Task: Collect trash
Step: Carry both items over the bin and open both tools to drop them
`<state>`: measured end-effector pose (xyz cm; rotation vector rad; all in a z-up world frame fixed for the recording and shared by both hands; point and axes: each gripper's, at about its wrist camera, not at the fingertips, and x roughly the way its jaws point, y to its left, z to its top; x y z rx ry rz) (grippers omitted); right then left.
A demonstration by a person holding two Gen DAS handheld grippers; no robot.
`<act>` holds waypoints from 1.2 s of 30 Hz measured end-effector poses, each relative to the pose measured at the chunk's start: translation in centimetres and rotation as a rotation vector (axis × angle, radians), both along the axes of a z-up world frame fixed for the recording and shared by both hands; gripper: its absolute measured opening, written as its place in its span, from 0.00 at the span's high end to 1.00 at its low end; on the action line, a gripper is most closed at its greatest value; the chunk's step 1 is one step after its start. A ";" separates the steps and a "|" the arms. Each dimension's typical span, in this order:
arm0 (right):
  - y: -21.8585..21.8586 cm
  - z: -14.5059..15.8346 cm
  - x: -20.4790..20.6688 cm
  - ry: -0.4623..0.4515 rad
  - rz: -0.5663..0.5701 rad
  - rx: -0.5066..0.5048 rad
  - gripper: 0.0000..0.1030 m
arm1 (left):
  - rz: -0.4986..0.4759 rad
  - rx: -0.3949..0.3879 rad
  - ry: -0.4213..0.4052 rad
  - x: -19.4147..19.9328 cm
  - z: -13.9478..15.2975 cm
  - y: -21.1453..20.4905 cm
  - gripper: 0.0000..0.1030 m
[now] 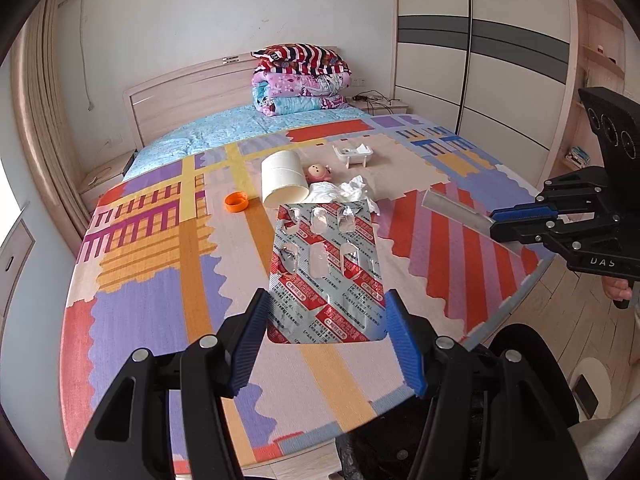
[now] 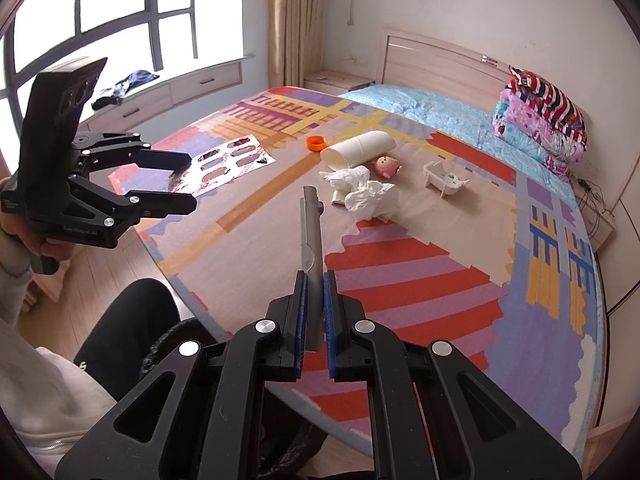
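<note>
My left gripper (image 1: 328, 304) is shut on an empty silver-and-red blister pack (image 1: 324, 276), its blue pads pressing the pack's two long edges and holding it in the air above the bed's near end. The right wrist view shows that left gripper (image 2: 191, 180) and the blister pack (image 2: 232, 160) at the left. My right gripper (image 2: 314, 280) is shut on a flat grey strip (image 2: 310, 232) that sticks up and forward from its pads. In the left wrist view, the right gripper (image 1: 494, 224) and its grey strip (image 1: 460, 212) are at the right. Crumpled tissues (image 2: 368, 196) lie mid-bed.
On the patterned bedspread (image 1: 160, 280) lie an orange cap (image 1: 236, 202), a white tube on its side (image 1: 282, 178), a pink toy (image 1: 318, 172) and a small white tub (image 1: 354, 154). Folded quilts (image 1: 300, 80) sit by the headboard. A black bag (image 2: 168, 344) is below, beside the person's knee.
</note>
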<state>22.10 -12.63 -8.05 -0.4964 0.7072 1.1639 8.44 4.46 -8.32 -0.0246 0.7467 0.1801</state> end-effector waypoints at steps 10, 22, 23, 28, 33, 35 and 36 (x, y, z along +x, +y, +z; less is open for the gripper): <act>-2.3 -1.7 -2.7 0.049 -0.044 0.022 0.91 | -0.064 0.011 0.006 -3.0 -0.6 -3.8 0.45; -4.5 -6.1 -5.9 0.173 -0.029 -0.034 0.91 | -0.204 -0.015 0.118 -5.7 -5.3 -7.5 0.45; -4.5 -6.7 -6.2 0.177 -0.021 -0.050 0.91 | -0.207 -0.021 0.133 -5.8 -6.0 -7.6 0.45; -5.0 -9.2 -7.2 0.221 -0.013 -0.098 0.91 | -0.225 -0.078 0.199 -6.1 -9.1 -8.1 0.45; -4.9 -10.9 -7.3 0.252 -0.022 -0.128 0.92 | -0.222 -0.125 0.270 -5.5 -12.3 -8.0 0.45; -4.9 -11.5 -7.1 0.264 -0.031 -0.136 0.92 | -0.210 -0.144 0.299 -5.2 -13.6 -7.8 0.45; -4.9 -11.8 -7.0 0.264 -0.037 -0.143 0.92 | -0.205 -0.154 0.312 -4.9 -14.2 -7.7 0.45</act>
